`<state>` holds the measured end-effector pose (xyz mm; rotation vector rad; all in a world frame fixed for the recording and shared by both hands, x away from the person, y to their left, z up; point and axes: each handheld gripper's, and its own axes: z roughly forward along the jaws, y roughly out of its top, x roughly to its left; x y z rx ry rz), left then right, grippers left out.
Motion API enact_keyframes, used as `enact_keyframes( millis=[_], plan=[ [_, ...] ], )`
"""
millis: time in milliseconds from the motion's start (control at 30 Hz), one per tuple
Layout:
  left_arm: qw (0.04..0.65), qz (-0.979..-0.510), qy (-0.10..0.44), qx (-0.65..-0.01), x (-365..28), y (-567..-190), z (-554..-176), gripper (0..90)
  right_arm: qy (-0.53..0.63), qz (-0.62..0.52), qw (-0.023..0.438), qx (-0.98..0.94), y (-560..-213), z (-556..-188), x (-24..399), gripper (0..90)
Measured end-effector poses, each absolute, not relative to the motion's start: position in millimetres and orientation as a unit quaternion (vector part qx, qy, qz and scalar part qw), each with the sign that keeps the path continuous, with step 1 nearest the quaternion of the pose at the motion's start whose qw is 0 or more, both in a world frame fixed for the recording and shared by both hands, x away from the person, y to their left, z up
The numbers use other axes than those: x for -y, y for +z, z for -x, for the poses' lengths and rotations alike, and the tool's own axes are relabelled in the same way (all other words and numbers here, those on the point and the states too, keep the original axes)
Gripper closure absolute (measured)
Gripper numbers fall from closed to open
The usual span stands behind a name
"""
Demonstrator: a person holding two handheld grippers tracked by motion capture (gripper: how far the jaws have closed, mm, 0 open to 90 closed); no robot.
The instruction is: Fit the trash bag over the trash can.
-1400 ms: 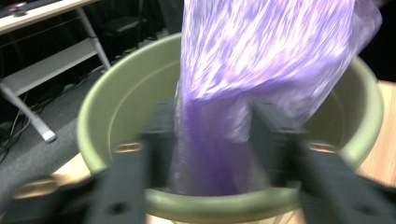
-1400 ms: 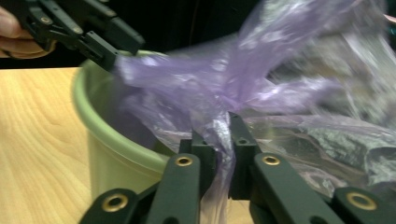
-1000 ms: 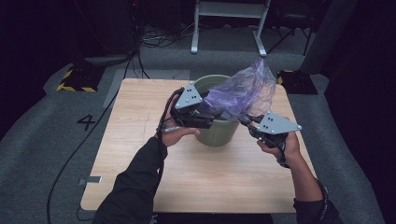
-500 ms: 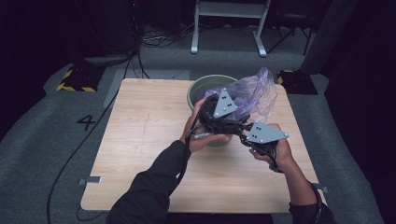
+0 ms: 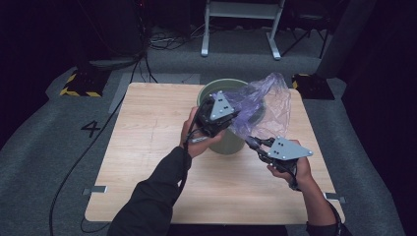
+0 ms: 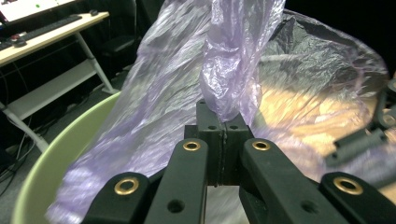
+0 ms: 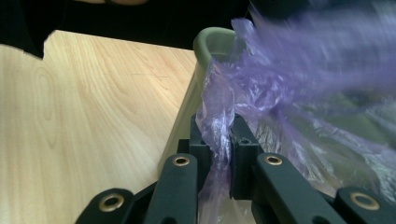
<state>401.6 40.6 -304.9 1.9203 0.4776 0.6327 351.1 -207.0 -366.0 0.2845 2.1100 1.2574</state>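
The thin, crinkled purple plastic bag (image 5: pixel 263 101) billows half-see-through over the green bucket (image 5: pixel 231 140) on the wooden table (image 5: pixel 147 147). The left gripper (image 5: pixel 235 114) pinches a bunched fold of it at the bucket's rim; the right gripper (image 5: pixel 252 142) clamps another fold just beside the bucket's wall
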Motion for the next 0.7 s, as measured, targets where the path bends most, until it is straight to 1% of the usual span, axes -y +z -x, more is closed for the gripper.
enact_keyframes(
  millis=[133, 267, 367, 600, 700],
  plan=[
    [0.508, -0.793, 0.263, -0.211, -69, -307, -396, 89.5, 0.475, -0.117, 0.322, -0.811, -373, -351, 214, 83.4],
    [0.514, -0.788, 0.251, -0.227, -95, -314, -395, 89.5, 0.473, -0.126, 0.317, -0.813, -377, -354, 218, 83.2],
    [0.516, -0.788, 0.236, -0.237, -111, -327, -394, 89.5, 0.469, -0.132, 0.312, -0.816, -382, -357, 221, 83.1],
    [0.503, -0.793, 0.220, -0.265, -138, -355, -394, 89.5, 0.440, -0.117, 0.304, -0.836, -393, -359, 225, 82.9],
    [0.496, -0.793, 0.219, -0.277, -146, -363, -396, 89.5, 0.425, -0.111, 0.296, -0.848, -398, -361, 225, 81.2]
  ],
)
